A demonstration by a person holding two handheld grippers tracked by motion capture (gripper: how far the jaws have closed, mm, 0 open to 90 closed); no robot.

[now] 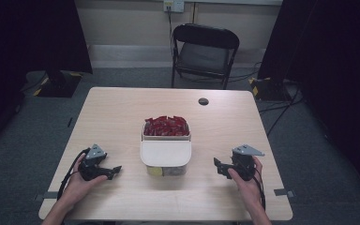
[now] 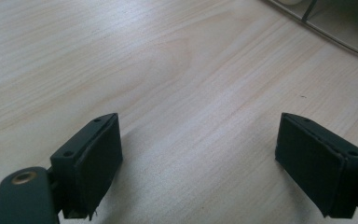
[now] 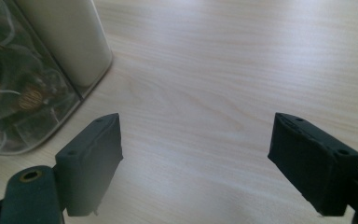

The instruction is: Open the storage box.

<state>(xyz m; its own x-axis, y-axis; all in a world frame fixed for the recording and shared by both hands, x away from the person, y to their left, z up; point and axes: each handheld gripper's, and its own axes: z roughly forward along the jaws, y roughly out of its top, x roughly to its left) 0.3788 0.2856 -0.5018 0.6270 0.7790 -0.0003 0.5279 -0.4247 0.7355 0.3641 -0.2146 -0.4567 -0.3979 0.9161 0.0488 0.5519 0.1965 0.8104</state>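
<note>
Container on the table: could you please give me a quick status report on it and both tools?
Left tool open, empty. Right tool open, empty. Container between them, untouched, white lid covering its near part, red packets showing behind. Nothing in the way.

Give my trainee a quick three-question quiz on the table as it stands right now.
1. True or false: the left gripper holds the container.
2. What lies in the open far half of the container: A red packets, B green bottles, C white cups?
3. Where does the cream lid sit?

Key: 1 false, its jaws are open with nothing between them. 2 A. 3 Over the container's near half, the far half uncovered.
</note>
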